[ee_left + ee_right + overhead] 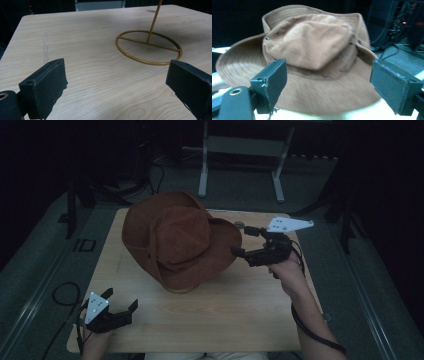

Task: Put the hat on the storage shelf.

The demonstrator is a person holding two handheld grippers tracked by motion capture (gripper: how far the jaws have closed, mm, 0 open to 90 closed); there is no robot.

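Observation:
A brown wide-brimmed hat sits tilted on a thin gold wire stand in the middle of the wooden table. The stand's ring base and its upright rod appear in the left gripper view. My right gripper is open at the hat's right brim, one jaw above and one below the edge. In the right gripper view the hat lies just beyond the open right gripper. My left gripper rests open near the table's front left corner, holding nothing, its jaws wide apart and facing the stand.
A white metal frame stands on the dark floor behind the table. A cable loop lies on the floor at the left. A small round mark sits near the table's far edge.

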